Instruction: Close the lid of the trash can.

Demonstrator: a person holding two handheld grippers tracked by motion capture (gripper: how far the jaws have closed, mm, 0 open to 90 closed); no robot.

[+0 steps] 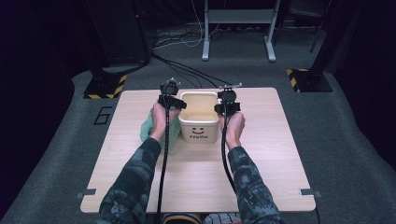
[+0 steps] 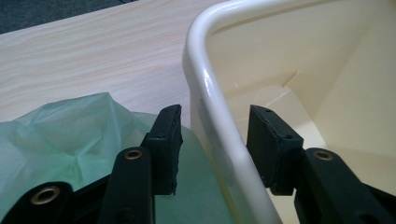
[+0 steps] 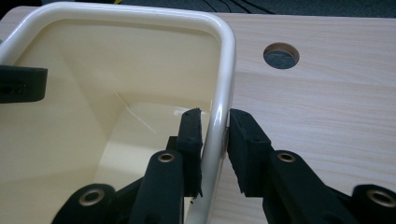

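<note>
A cream plastic bin (image 1: 199, 122) with a rounded rim and a printed smiling face above the word "Hello" on its near wall is set upright on the light wooden table (image 1: 261, 154), a little toward twelve o'clock of the table's centre. Its inside is seen bare and cream-coloured down to the floor in both gripper views; no contents can be made out in it.

The bin's nine o'clock wall is straddled by the left gripper (image 1: 171, 100). In the left gripper view (image 2: 215, 140) one pad is held inside the bin and the other outside, with the rim (image 2: 219, 116) between them; a gap is seen on each side of the rim, so the jaws are parted and the wall is not pressed.

The three o'clock wall is taken by the right gripper (image 1: 227, 106). In the right gripper view (image 3: 214, 149) the rim (image 3: 219, 116) is pinched between the two pads, one inside the bin and one outside, so this gripper is clamped on the bin.

A pale green plastic bag (image 1: 154, 128) is lying crumpled on the table just beside the bin at its nine o'clock, under the left hand (image 1: 161, 119); in the left gripper view it (image 2: 70, 135) is seen touching the outer wall. What is in the bag cannot be told.

A round hole (image 3: 281, 55) is cut in the tabletop beyond the bin's three o'clock side.
</note>
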